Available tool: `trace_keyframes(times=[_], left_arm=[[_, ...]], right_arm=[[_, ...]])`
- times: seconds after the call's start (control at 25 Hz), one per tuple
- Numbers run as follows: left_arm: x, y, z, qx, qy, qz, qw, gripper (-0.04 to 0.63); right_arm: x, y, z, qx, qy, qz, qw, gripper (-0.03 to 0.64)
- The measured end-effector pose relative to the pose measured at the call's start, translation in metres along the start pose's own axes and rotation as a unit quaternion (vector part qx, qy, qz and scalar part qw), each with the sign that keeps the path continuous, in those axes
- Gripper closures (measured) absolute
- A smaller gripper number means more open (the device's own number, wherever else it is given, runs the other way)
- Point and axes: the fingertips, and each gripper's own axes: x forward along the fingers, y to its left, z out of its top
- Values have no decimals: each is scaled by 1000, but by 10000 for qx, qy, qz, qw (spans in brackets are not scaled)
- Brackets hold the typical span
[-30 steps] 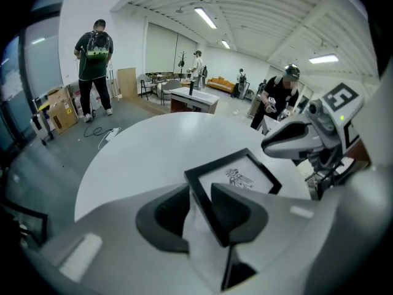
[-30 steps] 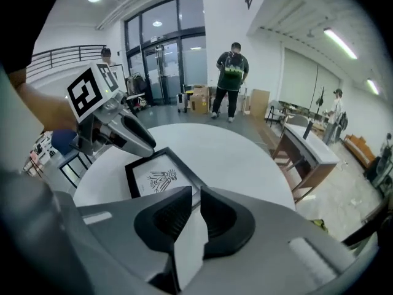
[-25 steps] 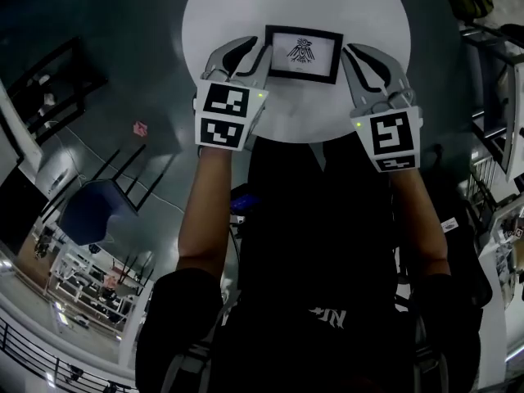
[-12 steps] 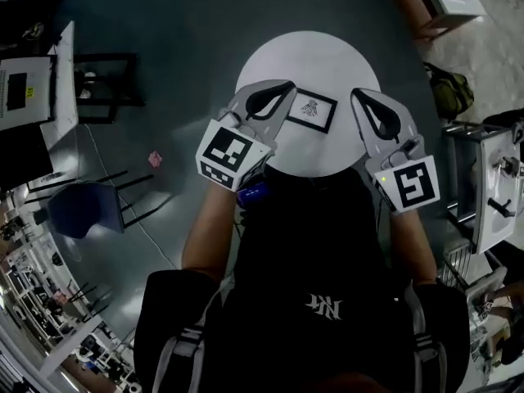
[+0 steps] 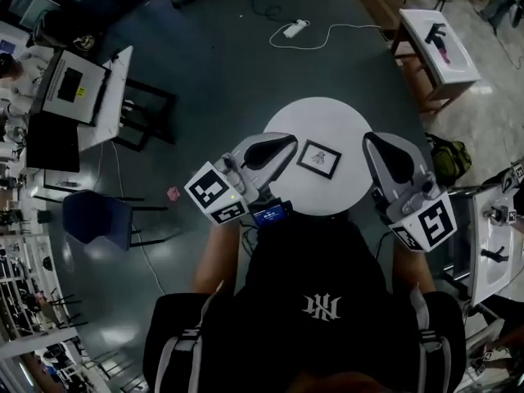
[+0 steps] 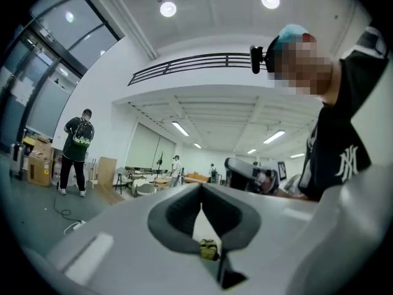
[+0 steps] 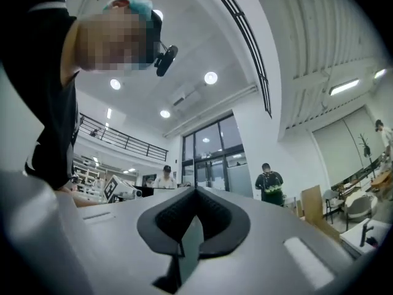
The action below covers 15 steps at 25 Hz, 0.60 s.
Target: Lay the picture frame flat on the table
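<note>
A black picture frame (image 5: 319,158) with a white mat and a dark bird print lies flat on the round white table (image 5: 299,125), far below me. My left gripper (image 5: 286,142) is raised high over the table's left side, shut and empty. In the left gripper view, the left gripper (image 6: 201,187) points level across the room, its dark pads meeting. My right gripper (image 5: 375,140) is lifted over the table's right edge, also shut with nothing in it. The right gripper view shows the right gripper (image 7: 196,191) aimed at the room, the frame out of sight.
A blue chair (image 5: 94,218) stands left of the table, with a desk and monitor (image 5: 78,84) behind it. A small white table (image 5: 438,43) holding a tool is at the upper right. A power strip (image 5: 295,29) lies on the floor. A bag (image 5: 446,155) sits beside the round table.
The view has drawn far back from the table. Both grippers have lifted away from the frame, which stays flat. The left jaws have gone from open to shut.
</note>
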Motion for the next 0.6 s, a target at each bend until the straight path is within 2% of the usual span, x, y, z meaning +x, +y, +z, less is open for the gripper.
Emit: trace_keyframes(times=[0.12, 0.24, 0.4, 0.6], left_arm=[[-18, -13, 15, -24, -79, -116, 9999, 592], [-32, -19, 26, -148, -277, -172, 9994, 592], [-51, -31, 31, -9, -332, -324, 9989, 592], [-88, -42, 46, 338, -396, -751, 9958, 592]], right_arm=[[-4, 15, 16, 130, -289, 314, 9990, 617], [-6, 23, 12, 245, -314, 455, 9982, 617], [-14, 43, -1, 465, -370, 336, 9977, 617], [-18, 97, 20, 226, -309, -12, 9993, 617]])
